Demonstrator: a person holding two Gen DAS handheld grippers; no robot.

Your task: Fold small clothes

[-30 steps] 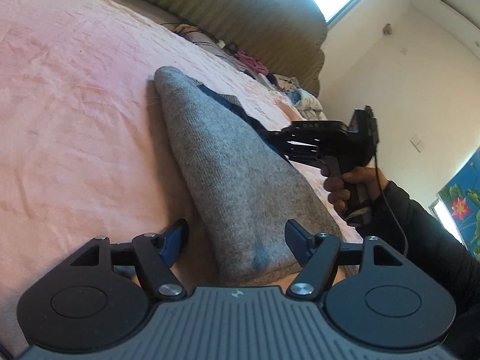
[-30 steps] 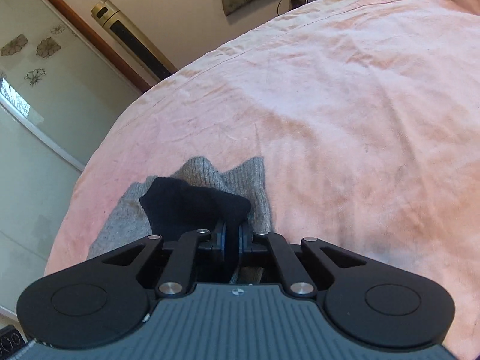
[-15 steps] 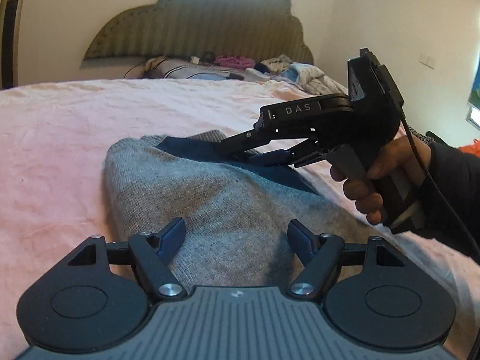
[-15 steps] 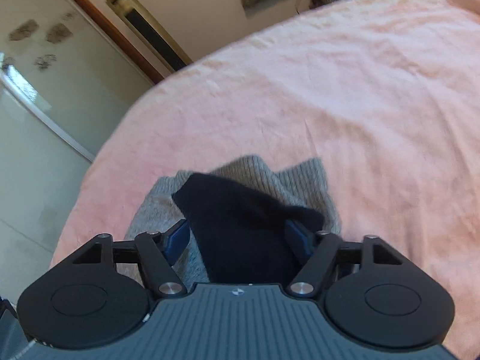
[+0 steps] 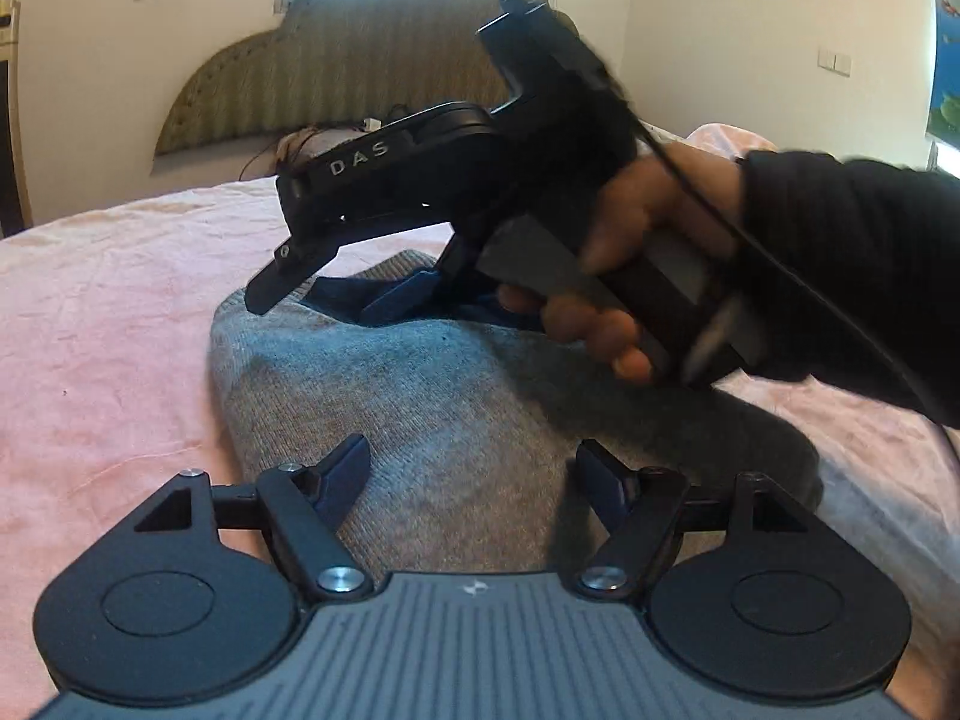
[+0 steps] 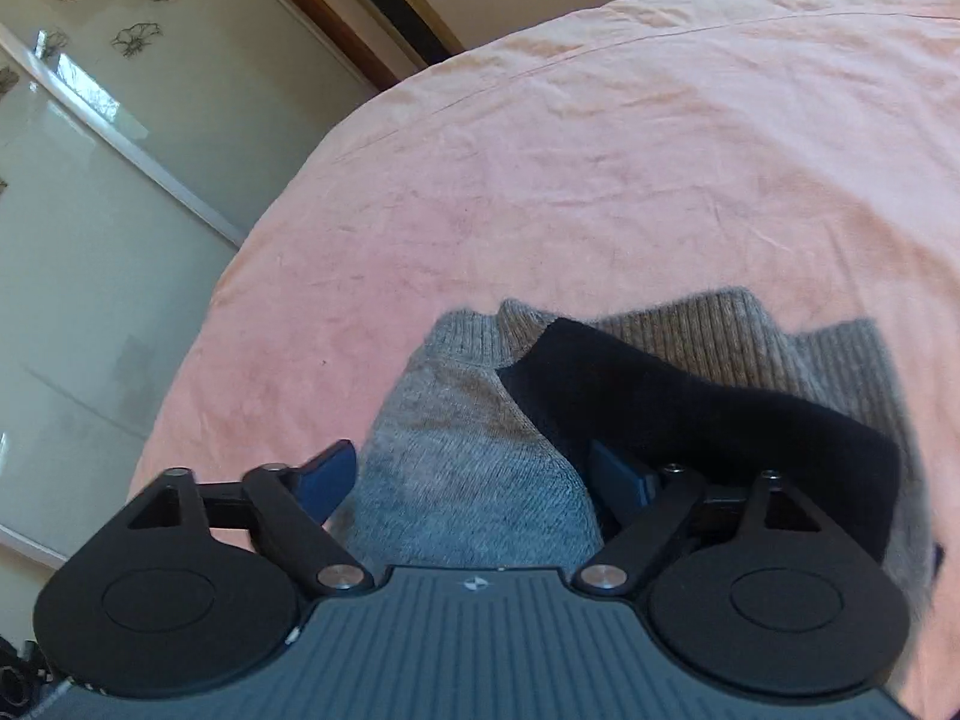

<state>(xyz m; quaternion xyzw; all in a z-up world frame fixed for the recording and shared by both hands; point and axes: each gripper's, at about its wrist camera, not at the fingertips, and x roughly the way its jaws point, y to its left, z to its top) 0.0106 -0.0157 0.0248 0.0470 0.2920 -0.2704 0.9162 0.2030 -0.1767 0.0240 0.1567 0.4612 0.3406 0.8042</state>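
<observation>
A grey knitted garment (image 5: 420,396) with a dark navy part (image 5: 336,294) lies folded on the pink bed sheet (image 5: 102,312). My left gripper (image 5: 474,468) is open, its blue-padded fingers spread just above the near end of the garment. My right gripper (image 5: 354,300) hovers open over the far end, beside the navy part. In the right wrist view the right gripper (image 6: 474,474) is open over the grey knit (image 6: 462,456), with the navy part (image 6: 660,396) against its right finger (image 6: 618,474). Nothing is held.
The pink sheet (image 6: 600,150) spreads wide around the garment. A padded headboard (image 5: 360,66) and piled clothes stand at the far end of the bed. A glass sliding door (image 6: 90,240) lies beyond the bed edge.
My right gripper has opened and let go of the navy part, then drawn back over the garment. My left gripper stays open and has levelled out, facing the headboard.
</observation>
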